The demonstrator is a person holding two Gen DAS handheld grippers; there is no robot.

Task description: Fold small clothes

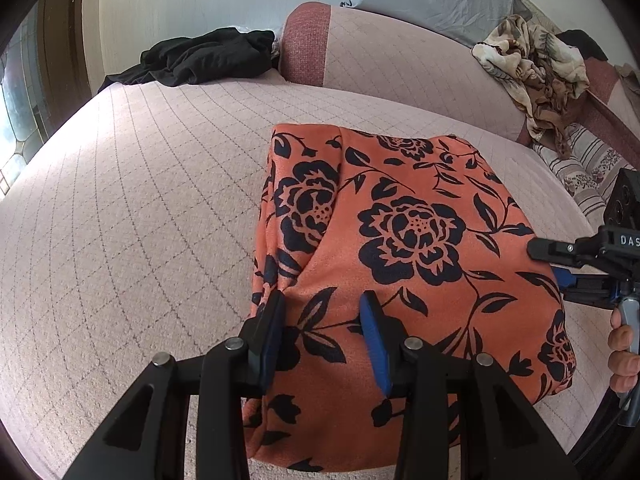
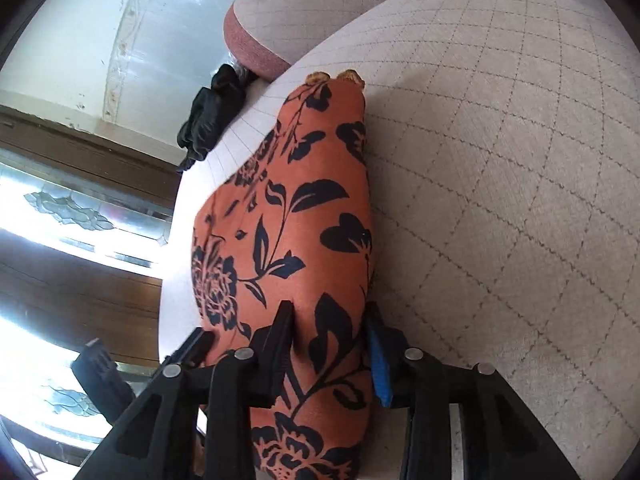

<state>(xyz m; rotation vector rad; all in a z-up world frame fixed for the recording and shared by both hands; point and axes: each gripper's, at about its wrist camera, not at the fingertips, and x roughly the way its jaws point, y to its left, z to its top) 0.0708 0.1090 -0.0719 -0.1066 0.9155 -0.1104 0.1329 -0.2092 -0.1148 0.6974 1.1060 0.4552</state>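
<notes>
Left hand-held gripper [image 1: 322, 312] jaws apart over orange floral garment [image 1: 400, 240] on bed [image 1: 140, 200]. Right hand-held gripper [image 2: 330, 322] jaws straddle garment fold; clamping unclear.

Daylight is flooding a quilted sofa corner

Sun is pouring through a leaded-glass window [image 2: 64, 208] set in dark wood; a pale wall [image 1: 192, 4] is rising behind the pink sofa [image 1: 120, 184].

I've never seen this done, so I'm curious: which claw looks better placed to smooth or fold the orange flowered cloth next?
Probably the left claw: it hangs over the orange flowered cloth with most of it ahead. The right claw straddles only one raised edge.
</notes>
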